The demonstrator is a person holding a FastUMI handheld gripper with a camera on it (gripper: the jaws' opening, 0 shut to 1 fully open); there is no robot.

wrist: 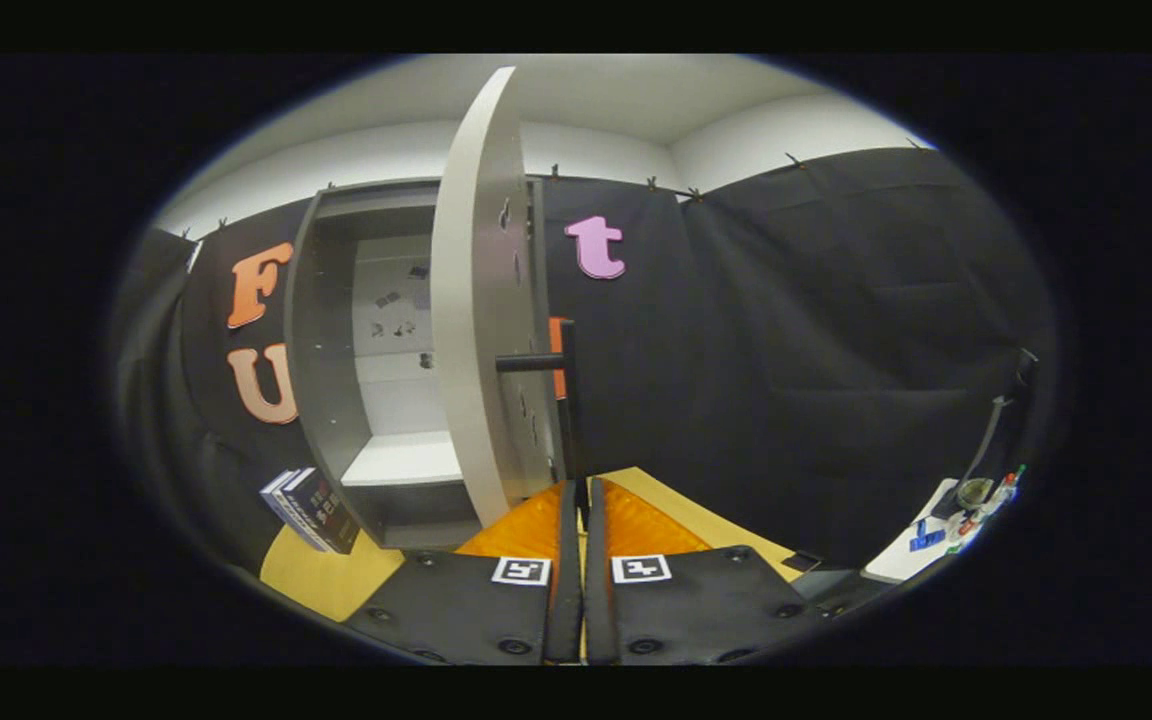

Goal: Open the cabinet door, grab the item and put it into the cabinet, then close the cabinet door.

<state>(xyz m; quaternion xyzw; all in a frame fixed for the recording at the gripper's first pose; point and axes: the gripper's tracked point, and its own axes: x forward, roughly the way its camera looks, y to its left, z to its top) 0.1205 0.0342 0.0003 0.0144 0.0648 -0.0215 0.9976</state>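
The gripper [581, 490] shows 2 flat, matte dark plates side by side, each wedge-shaped and widening toward the camera, with round recessed screw heads along their edges. Each plate carries 1 square white tag printed with a black blocky marker pattern, set close to the inner edge. Between the plates run 2 slim, straight fingers [566, 560] pressed close together with a thin gap, and ridged panels flank them farther forward.

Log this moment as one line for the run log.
door: open | fingers: closed on handle | book: beside cabinet, not yet stowed
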